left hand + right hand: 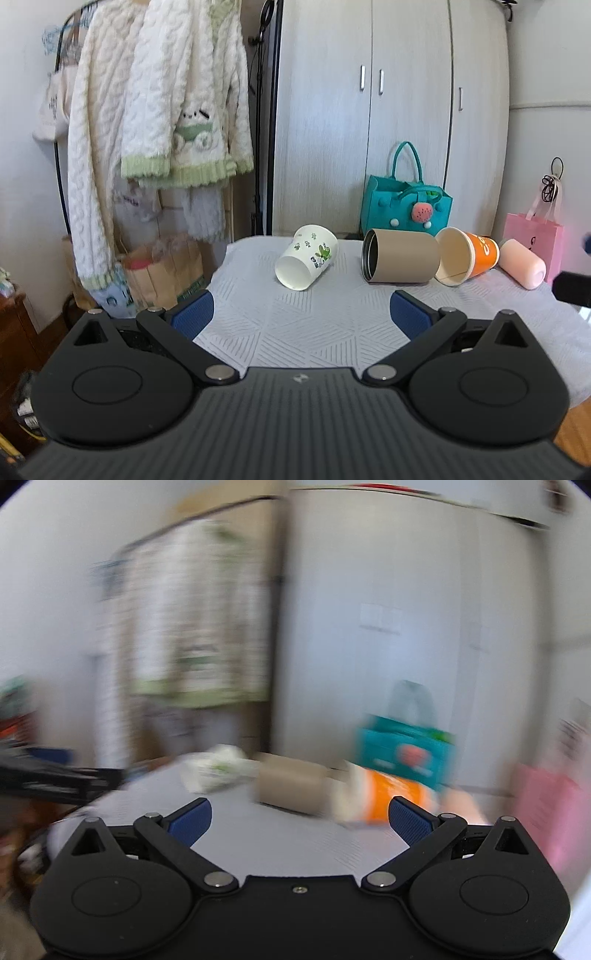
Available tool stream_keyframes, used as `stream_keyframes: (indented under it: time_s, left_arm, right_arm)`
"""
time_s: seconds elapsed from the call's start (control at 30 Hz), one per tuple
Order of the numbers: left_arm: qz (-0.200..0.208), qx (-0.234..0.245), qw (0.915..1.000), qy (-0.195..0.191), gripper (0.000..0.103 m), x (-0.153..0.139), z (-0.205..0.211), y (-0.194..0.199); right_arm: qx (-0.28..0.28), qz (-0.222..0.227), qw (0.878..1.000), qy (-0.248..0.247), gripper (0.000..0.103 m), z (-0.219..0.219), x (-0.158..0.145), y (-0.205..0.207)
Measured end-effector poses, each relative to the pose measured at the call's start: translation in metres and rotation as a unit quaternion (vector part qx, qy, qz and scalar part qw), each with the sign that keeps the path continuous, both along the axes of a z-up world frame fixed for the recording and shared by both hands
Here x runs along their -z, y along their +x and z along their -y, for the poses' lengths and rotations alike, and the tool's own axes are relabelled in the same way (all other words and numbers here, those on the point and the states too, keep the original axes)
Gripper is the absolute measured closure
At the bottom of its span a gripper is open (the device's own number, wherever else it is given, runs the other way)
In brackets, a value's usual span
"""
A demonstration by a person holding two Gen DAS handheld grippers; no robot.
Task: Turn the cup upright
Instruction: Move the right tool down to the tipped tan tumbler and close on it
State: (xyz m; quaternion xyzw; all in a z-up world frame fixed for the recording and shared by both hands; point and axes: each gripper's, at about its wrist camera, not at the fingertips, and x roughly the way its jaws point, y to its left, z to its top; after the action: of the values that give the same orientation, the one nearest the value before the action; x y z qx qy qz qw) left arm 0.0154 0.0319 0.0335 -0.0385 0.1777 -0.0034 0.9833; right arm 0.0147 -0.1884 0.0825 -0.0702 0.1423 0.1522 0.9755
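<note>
Blue pads line the jaws of the left gripper [301,314], which stand wide apart with nothing between them, hovering above the near part of the tabletop [295,332] with its pale, line-patterned cloth. Past them, four things lie on their sides in a row across the far part of the cloth. The white cup [306,262] with green prints lies tilted at the left, its open mouth turned toward the camera and down to the left, apart from the others. To its right lies a brown cardboard tube [400,255] with its open end facing left; an orange cup [467,255] rests against the tube's right end, mouth toward the camera, and a pink cup [522,263] lies just beyond it at the right edge. Behind the row a teal felt bag [406,206] stands before a grey wardrobe [369,110], with a pink paper bag [535,240] to the right and cream knit garments [159,110] hanging at the left.

The right gripper [300,821] likewise has its jaws spread wide and holds nothing; its view is heavily blurred, though the white cup [218,768], tube [291,786] and orange cup [384,797] still show ahead of it.
</note>
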Motion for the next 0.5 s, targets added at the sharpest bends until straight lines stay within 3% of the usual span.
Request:
stream_keyframes:
  time_s: [0.13, 0.2, 0.3, 0.5]
  left_arm:
    - [-0.02, -0.006, 0.9998, -0.008, 0.0, -0.011, -0.015, 0.011]
    - [-0.031, -0.007, 0.9994, -0.01, 0.0, -0.014, -0.019, 0.019]
    - [-0.046, -0.003, 0.9987, -0.021, 0.0, -0.017, -0.024, 0.032]
    - [-0.063, -0.004, 0.9973, -0.038, 0.0, -0.012, -0.034, 0.053]
  right_arm:
    - [-0.133, -0.027, 0.989, -0.054, 0.0, -0.011, -0.029, 0.033]
    - [-0.165, -0.041, 0.98, -0.103, 0.0, -0.021, -0.037, 0.053]
    - [-0.211, -0.062, 0.956, -0.192, 0.0, -0.038, -0.038, 0.085]
    - [-0.256, -0.091, 0.917, -0.294, 0.001, -0.057, -0.021, 0.148]
